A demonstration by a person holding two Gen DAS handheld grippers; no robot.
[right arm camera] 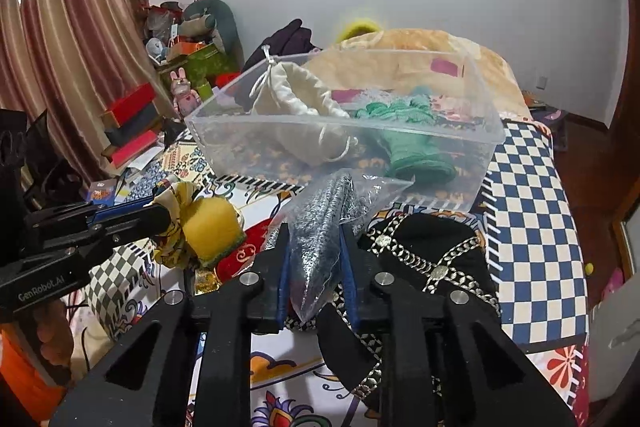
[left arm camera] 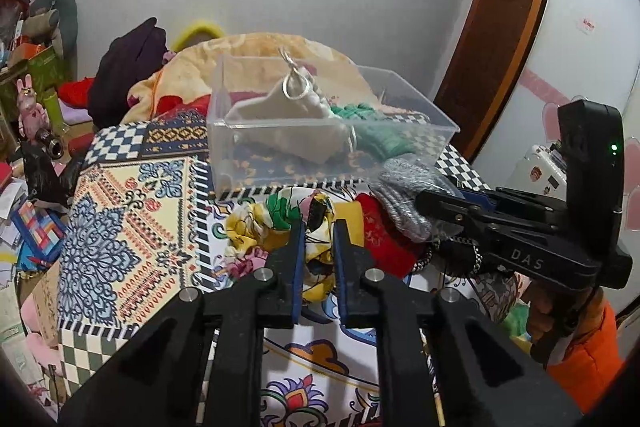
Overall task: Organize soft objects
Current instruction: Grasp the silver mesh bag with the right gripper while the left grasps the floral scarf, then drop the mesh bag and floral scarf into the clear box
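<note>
My left gripper is shut on a yellow floral scarf, also seen in the right wrist view. My right gripper is shut on a clear bag of grey knit fabric; it shows in the left wrist view at the right gripper's tips. A clear plastic box stands just beyond both, holding a cream drawstring pouch and a green knit item. The box shows in the right wrist view too.
A red pouch and a yellow sponge-like pad lie under the grippers. A black gold-chain cloth lies at the right. All rest on a patterned bedspread. Blankets and clothes pile behind the box.
</note>
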